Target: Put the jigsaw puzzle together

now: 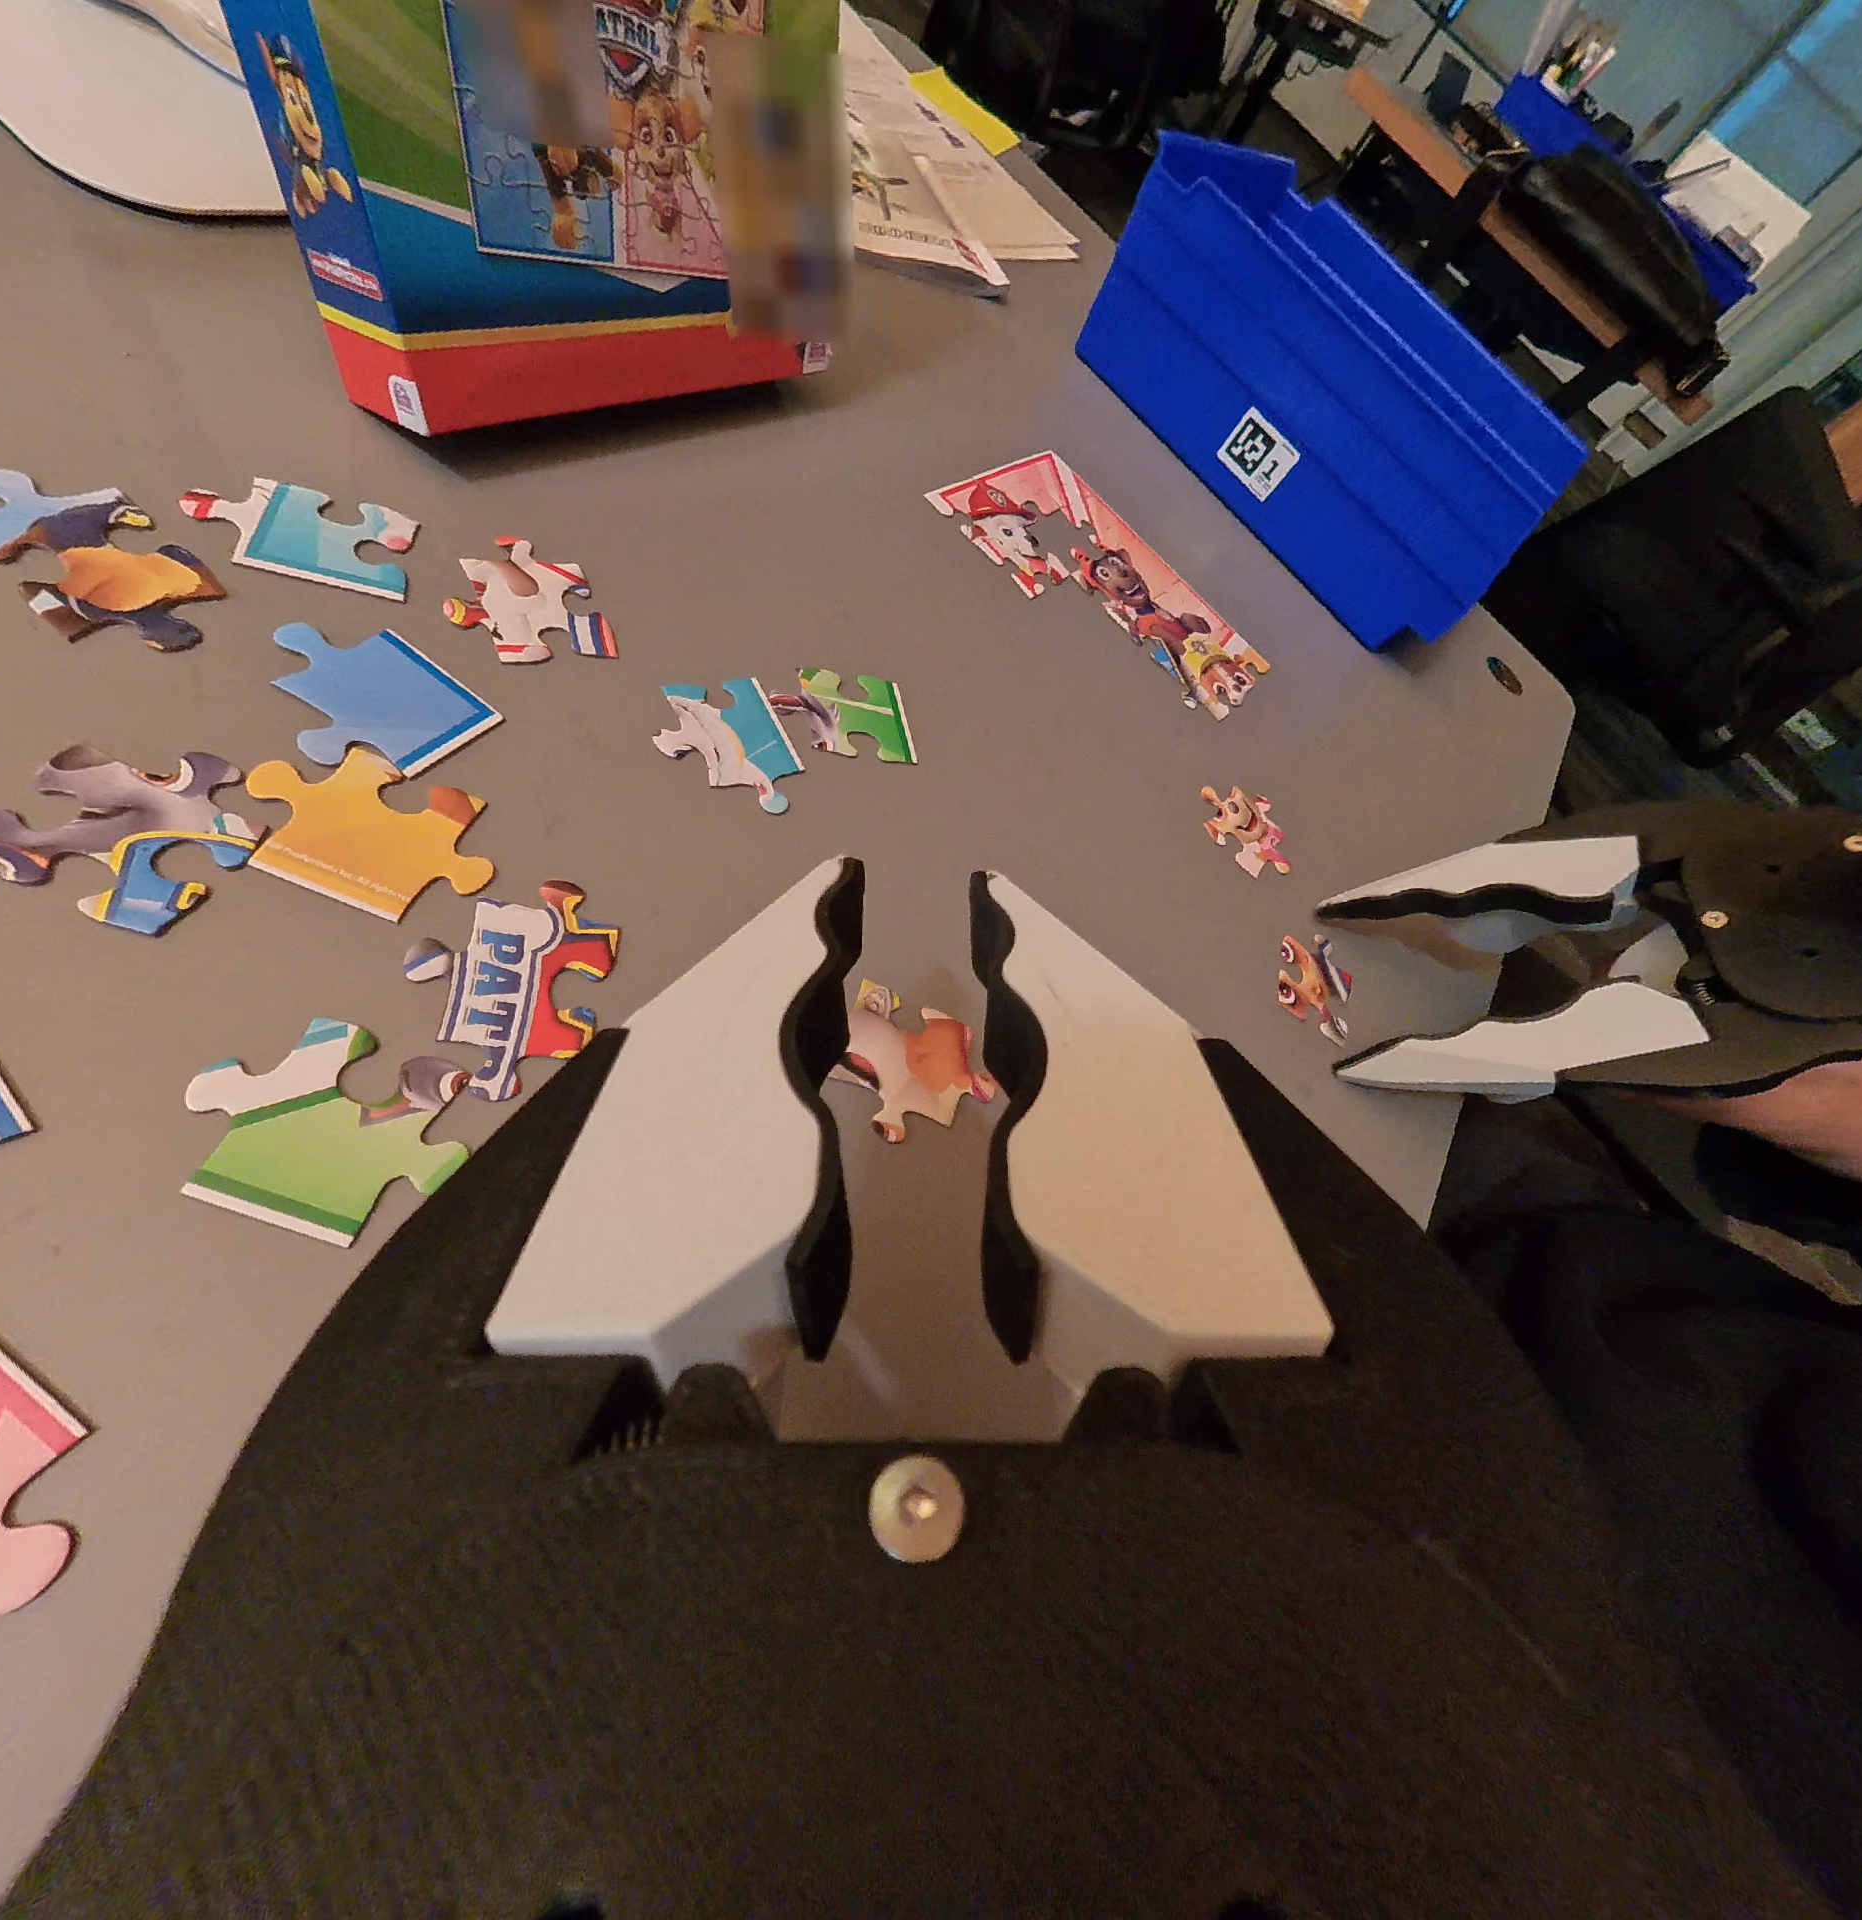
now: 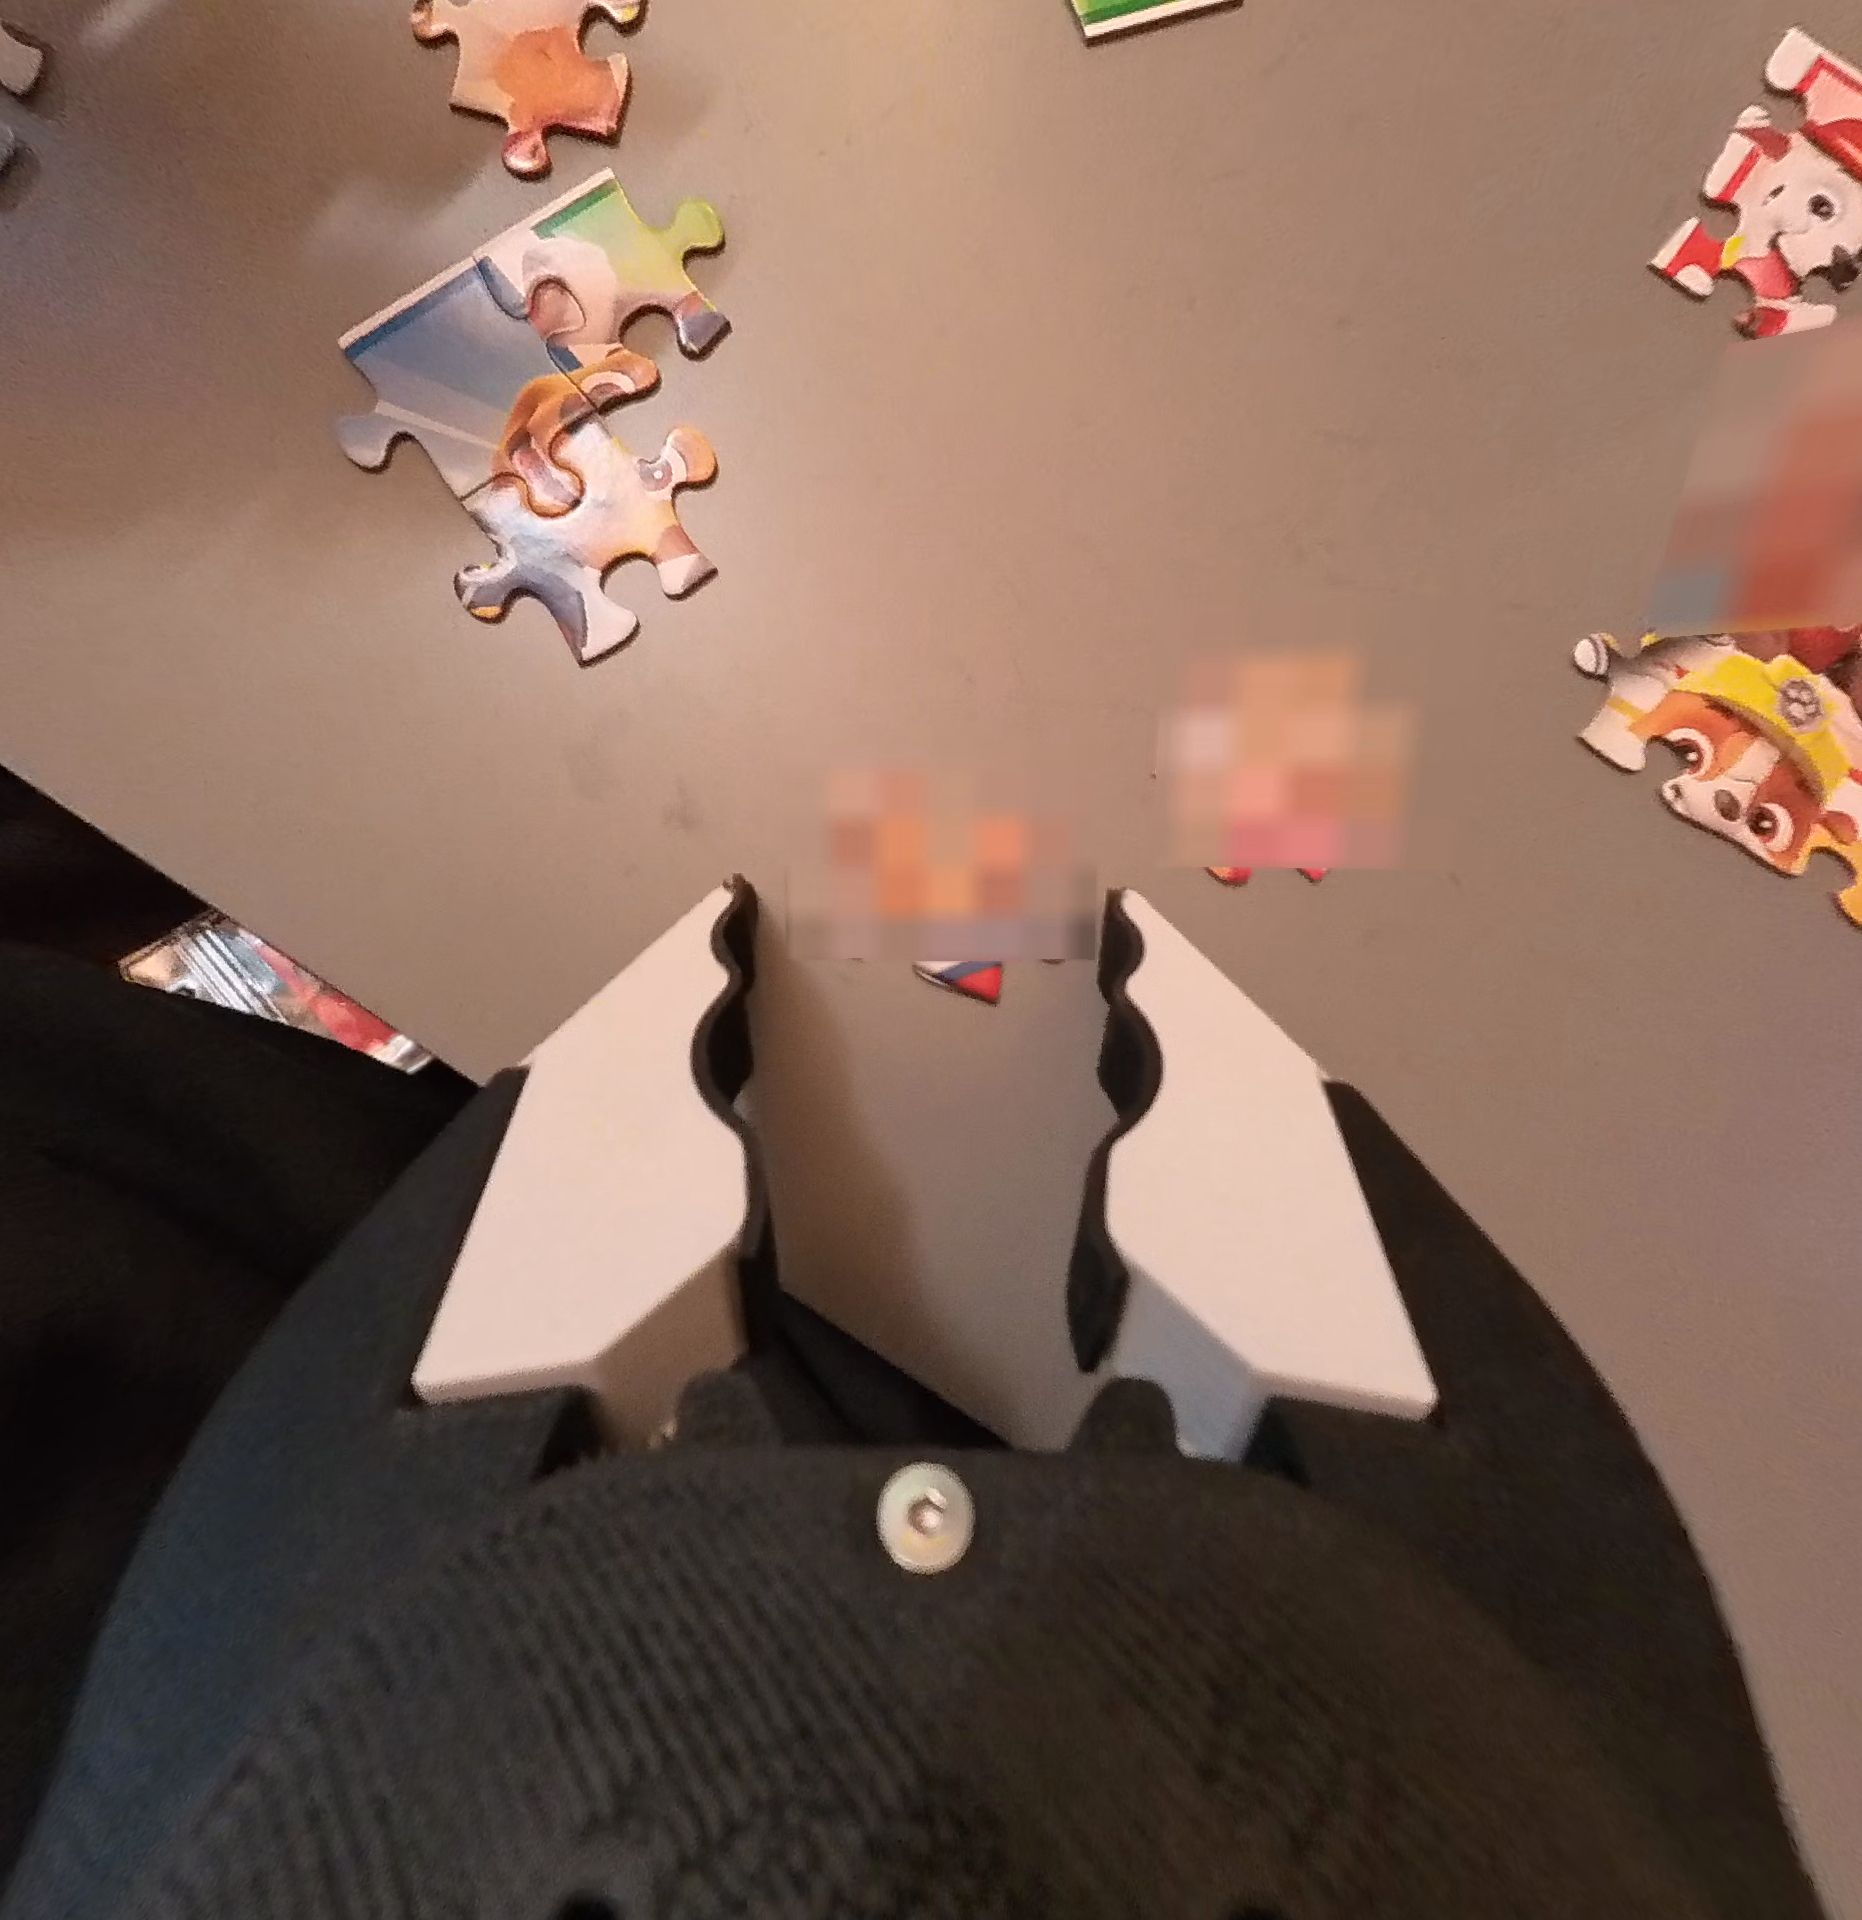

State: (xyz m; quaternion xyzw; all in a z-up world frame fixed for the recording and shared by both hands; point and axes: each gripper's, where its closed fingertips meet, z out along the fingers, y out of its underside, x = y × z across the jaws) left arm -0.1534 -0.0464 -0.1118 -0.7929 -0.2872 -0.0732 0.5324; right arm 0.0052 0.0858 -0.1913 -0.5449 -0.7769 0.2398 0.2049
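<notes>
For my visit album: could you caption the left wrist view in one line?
Left tongs hover open above a small orange puzzle piece on a grey table strewn with pieces.

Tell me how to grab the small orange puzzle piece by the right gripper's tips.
Probably pinch the small orange puzzle piece across opposite edges, coming steeply from above: it lies flat on the grey table, so only its thin rim offers purchase.

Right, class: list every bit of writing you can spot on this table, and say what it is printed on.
Puzzle box: printed lettering, not copied.
Red and blue puzzle piece: large blue letters.
Yellow puzzle piece: small print, too small to read.
Blue bin: white sticker with a square code.
Papers: print too small.
</notes>
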